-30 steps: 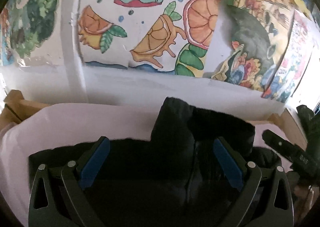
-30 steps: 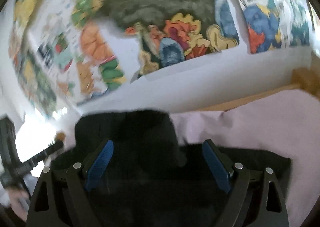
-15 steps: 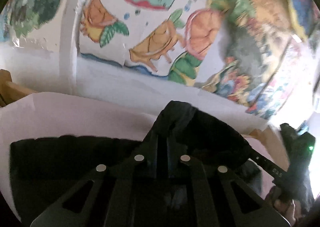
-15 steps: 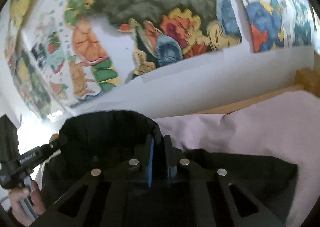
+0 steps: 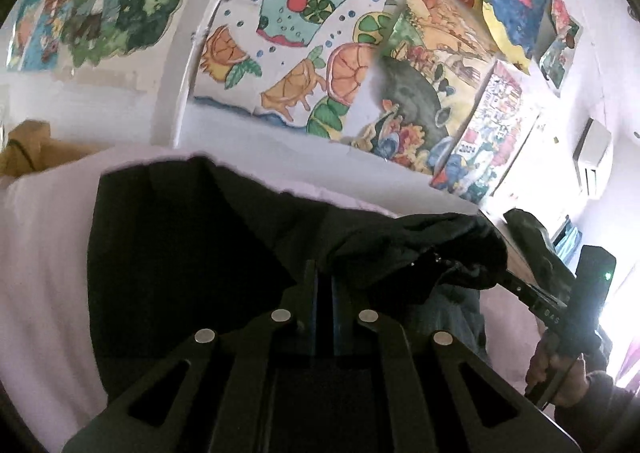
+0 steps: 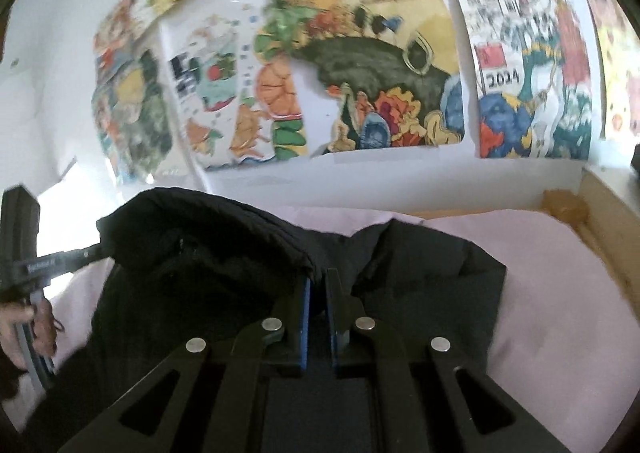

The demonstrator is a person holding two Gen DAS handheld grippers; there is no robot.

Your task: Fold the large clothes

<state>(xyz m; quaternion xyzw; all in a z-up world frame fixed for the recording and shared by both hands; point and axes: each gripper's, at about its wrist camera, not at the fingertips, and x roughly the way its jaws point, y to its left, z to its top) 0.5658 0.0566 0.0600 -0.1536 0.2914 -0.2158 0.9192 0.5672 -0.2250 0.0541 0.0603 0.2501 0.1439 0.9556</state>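
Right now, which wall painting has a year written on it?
The rightmost clear painting in the right wrist view: it carries "2024" under a small red flag. The orange-slice painting and the dark painting show none.

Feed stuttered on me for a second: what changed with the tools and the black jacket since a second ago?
Both tools closed: the left tool and right tool, open a second ago, now pinch the black jacket. The gripped edge is lifted, bunching into a raised fold, and the views tilted upward. The jacket's far part stays on the pink sheet; the wall paintings are unchanged.
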